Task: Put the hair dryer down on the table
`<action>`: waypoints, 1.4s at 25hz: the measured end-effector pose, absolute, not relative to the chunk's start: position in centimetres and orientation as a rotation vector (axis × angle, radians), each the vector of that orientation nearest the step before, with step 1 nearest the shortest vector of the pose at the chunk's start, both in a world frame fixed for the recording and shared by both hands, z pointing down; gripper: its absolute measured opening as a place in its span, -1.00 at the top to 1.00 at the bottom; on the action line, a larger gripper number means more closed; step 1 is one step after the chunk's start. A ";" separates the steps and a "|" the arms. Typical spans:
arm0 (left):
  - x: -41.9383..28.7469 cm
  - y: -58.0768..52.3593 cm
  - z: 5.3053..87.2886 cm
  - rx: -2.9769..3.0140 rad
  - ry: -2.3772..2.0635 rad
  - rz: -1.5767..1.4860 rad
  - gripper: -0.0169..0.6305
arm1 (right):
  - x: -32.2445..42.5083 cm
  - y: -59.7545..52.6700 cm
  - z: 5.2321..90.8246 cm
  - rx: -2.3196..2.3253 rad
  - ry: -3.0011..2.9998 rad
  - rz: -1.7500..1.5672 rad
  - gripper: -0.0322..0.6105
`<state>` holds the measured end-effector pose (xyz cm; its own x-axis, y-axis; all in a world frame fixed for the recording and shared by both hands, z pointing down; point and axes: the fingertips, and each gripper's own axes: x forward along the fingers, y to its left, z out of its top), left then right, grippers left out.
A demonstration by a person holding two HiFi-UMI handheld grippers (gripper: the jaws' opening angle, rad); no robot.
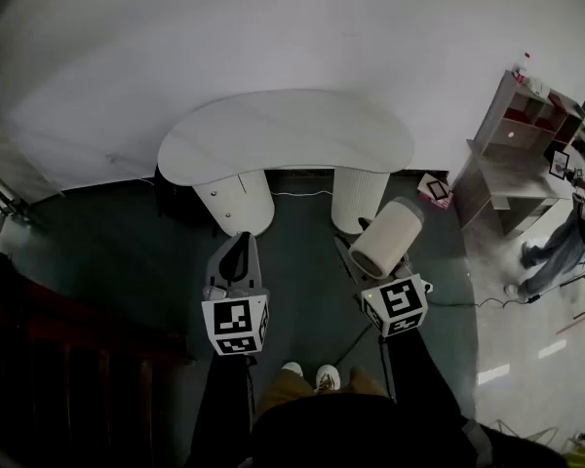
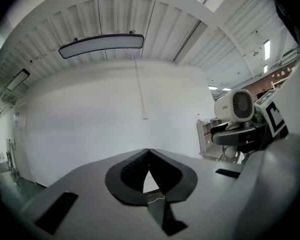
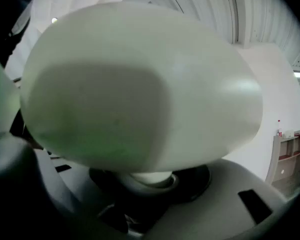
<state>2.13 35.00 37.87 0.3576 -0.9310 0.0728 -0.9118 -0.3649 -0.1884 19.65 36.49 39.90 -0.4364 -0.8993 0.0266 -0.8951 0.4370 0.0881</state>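
At the far left stands a dark reddish wooden piece [image 1: 68, 349], too dim to make out. Beside it, over the dark floor [image 1: 117, 252], the left tongs [image 1: 240, 247] point toward the table [image 1: 283, 130]. In the left gripper view the left tongs [image 2: 149, 154] are clenched tip to tip with nothing between them.

The table is white and kidney-shaped and stands against the white wall [image 1: 175, 37]. It rests on a smooth left pedestal [image 1: 236, 201] and a ribbed right pedestal [image 1: 359, 198]. The left tongs' tips lie just in front of the left pedestal. The person's light shoes [image 1: 307, 376] show lower down, between the two tongs.

The right tongs [image 1: 363, 266] are grasping the hair dryer [image 1: 387, 237] by its handle [image 3: 151, 176], which sits down between the jaws. Its cream barrel is in the air, short of the table top. In the head view it overlaps the foot of the right pedestal. In the right gripper view the barrel fills most of the frame.

A thin cable [image 1: 468, 304] runs off to the right across the floor. A small pink-edged thing [image 1: 437, 190] lies beside the right pedestal. Farther right stands a grey shelf unit [image 1: 512, 159], and a person [image 1: 561, 247] is near it, well apart from the table.
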 end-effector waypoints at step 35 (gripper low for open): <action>-0.2 34.4 36.5 -2.394 1.769 -0.256 0.90 | 17.8 34.1 39.5 1.561 -2.670 -0.063 0.20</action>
